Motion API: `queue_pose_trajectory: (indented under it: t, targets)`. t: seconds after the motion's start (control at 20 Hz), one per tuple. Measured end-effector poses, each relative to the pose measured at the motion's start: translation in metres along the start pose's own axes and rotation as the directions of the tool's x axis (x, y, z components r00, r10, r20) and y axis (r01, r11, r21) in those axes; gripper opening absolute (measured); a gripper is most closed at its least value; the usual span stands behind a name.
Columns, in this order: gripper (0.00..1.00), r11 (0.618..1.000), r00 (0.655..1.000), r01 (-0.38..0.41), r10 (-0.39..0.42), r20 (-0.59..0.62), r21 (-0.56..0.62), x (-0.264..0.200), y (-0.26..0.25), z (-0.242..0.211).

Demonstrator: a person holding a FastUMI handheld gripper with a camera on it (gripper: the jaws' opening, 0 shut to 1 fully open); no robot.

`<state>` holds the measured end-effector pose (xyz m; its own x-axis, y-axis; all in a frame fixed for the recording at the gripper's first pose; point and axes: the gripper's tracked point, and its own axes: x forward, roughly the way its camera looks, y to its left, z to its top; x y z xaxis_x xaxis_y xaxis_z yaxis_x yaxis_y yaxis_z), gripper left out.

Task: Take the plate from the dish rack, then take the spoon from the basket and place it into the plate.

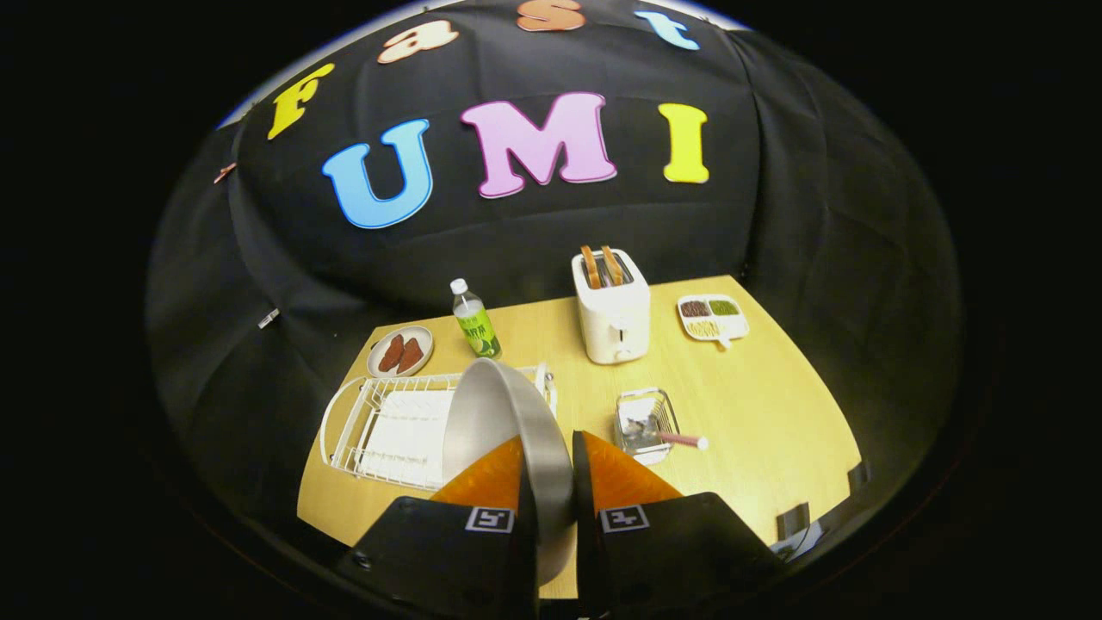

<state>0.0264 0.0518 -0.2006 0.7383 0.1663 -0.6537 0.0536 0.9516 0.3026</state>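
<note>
In the gripper view the gripper (547, 482) is held high above the wooden table (758, 405), looking down, its two fingers closed onto the rim of the metal plate (495, 413), which stands on edge between them and rises ahead over the right end of the white dish rack (379, 430). Right of the fingers, with bare table between, lies the small basket (644, 422) with the spoon (684, 440) in it, its handle sticking out to the right. Beyond stand a bottle (474, 320), a toaster (612, 310), a dish of red pieces (400, 351) and a divided tray (712, 317), leaving open tabletop on the near right.
</note>
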Motion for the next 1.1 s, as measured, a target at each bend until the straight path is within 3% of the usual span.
queue_pose_trajectory:
  t: [0.5, 0.85, 1.1]
  targets:
    - [0.21, 0.956, 0.972, 0.068, 0.002, -0.236, 0.286, -0.032, -0.065, -0.152]
    - [0.22, 0.917, 0.947, 0.079, 0.052, -0.316, 0.391, 0.011, -0.054, -0.203]
    - [0.22, 0.911, 0.937, 0.077, 0.073, -0.342, 0.406, 0.032, -0.041, -0.224]
